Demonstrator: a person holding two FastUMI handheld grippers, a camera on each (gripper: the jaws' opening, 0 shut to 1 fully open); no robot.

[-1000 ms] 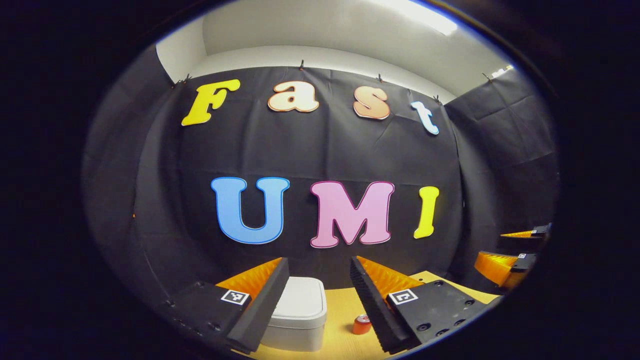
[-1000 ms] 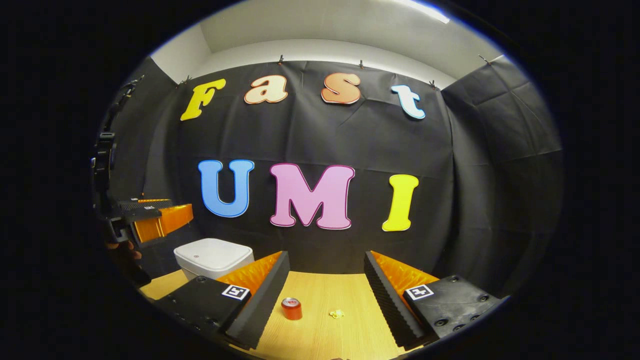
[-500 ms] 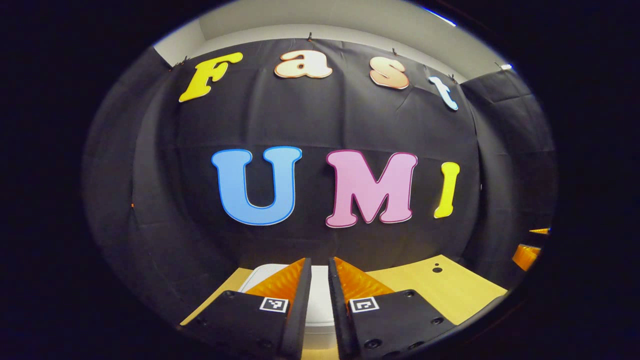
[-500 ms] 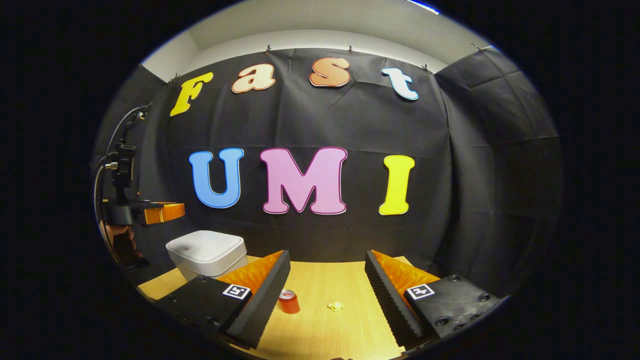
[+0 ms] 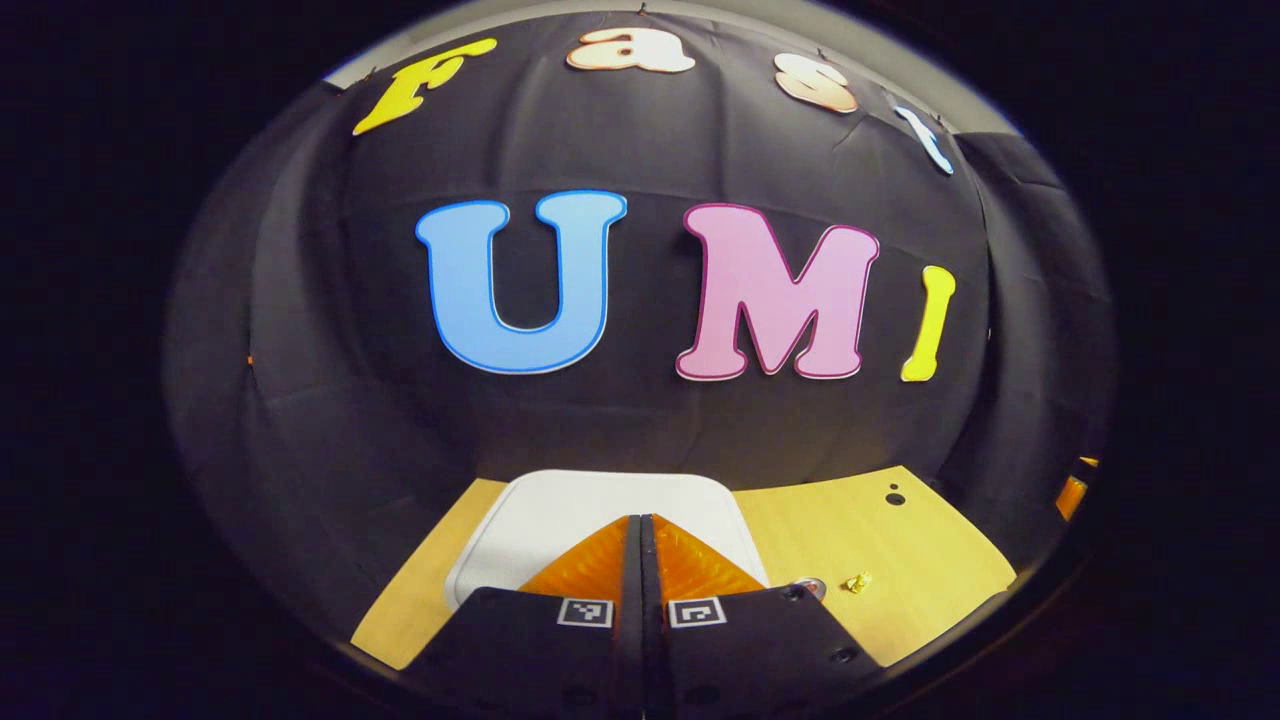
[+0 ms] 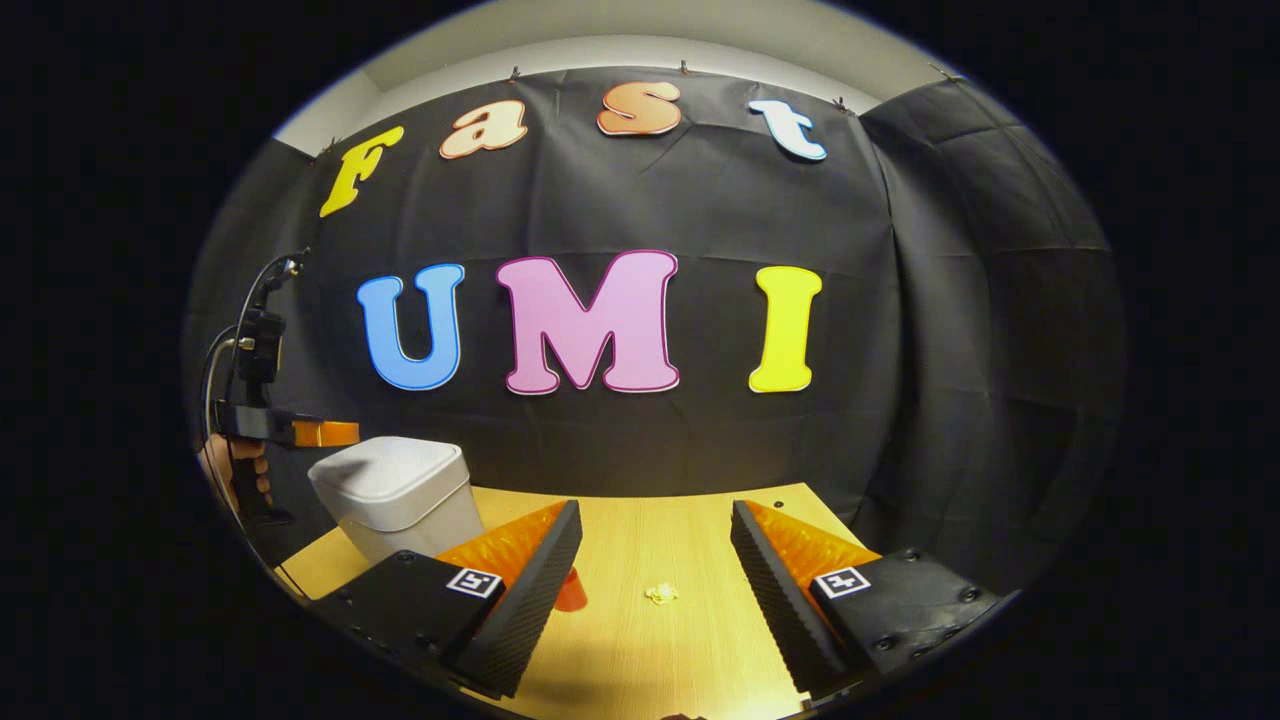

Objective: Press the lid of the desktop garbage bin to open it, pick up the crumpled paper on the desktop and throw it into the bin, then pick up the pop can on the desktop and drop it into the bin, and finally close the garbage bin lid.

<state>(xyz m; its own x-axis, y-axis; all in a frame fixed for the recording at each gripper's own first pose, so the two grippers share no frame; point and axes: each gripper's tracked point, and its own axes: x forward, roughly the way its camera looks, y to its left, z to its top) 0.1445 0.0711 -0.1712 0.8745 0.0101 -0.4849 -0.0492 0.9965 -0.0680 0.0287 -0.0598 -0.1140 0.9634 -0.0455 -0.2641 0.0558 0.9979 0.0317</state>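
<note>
The white desktop bin (image 5: pixel 560 515) stands with its lid down under my left gripper (image 5: pixel 641 525), whose fingers are shut together with nothing between them. In the right gripper view that left gripper (image 6: pixel 325 433) hovers level just over the bin (image 6: pixel 395 490); contact cannot be told. The red pop can (image 6: pixel 573 593) stands on the table, partly hidden behind one finger of my right gripper (image 6: pixel 655 518), which is open and holds nothing. The small yellowish crumpled paper (image 6: pixel 660 594) lies between its fingers, farther off. The can's top (image 5: pixel 808 586) and the paper (image 5: pixel 856 581) lie right of the bin.
The wooden table (image 6: pixel 640 660) ends at the black cloth wall just behind the bin. A small hole (image 5: pixel 893 497) marks the table's far right part. A hand (image 6: pixel 235 470) and a cable hold the left gripper at the table's left edge.
My left gripper has shut fully and tipped down over the bin lid, moving closer to it. The right gripper stays open and has tilted down slightly.
</note>
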